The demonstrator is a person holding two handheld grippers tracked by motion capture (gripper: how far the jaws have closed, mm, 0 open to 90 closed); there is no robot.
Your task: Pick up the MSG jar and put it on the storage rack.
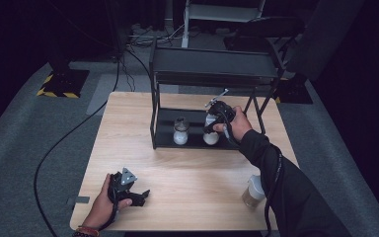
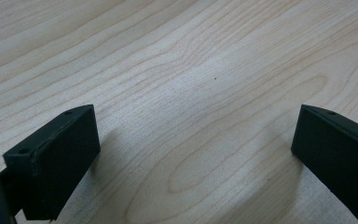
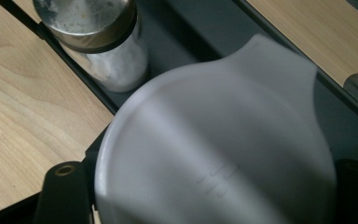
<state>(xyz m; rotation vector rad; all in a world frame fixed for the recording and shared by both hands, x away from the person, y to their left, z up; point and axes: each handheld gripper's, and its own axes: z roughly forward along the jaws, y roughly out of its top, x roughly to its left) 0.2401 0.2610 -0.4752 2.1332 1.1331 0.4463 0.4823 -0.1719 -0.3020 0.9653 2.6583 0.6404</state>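
A clear jar of white powder (image 1: 210, 138) with a pale spouted lid (image 3: 214, 140) is at the right of the black rack's lower shelf (image 1: 168, 136). My right gripper (image 1: 212, 127) is shut on this jar from above, its black jaws (image 3: 63, 191) at either side of the lid. Whether the jar rests on the shelf I cannot tell. A glass shaker with a metal cap (image 1: 180, 131) (image 3: 98, 37) stands just left of it on the same shelf. My left gripper (image 1: 140, 195) (image 2: 198, 116) lies on the table near the front left, open and with nothing between its fingers.
The rack's top shelf (image 1: 212, 64) overhangs the lower one, and its posts stand at the corners. Another lidded jar (image 1: 253, 191) stands on the wooden table (image 1: 192, 173) near the front right, beside my right sleeve. A black cable runs across the floor at the left.
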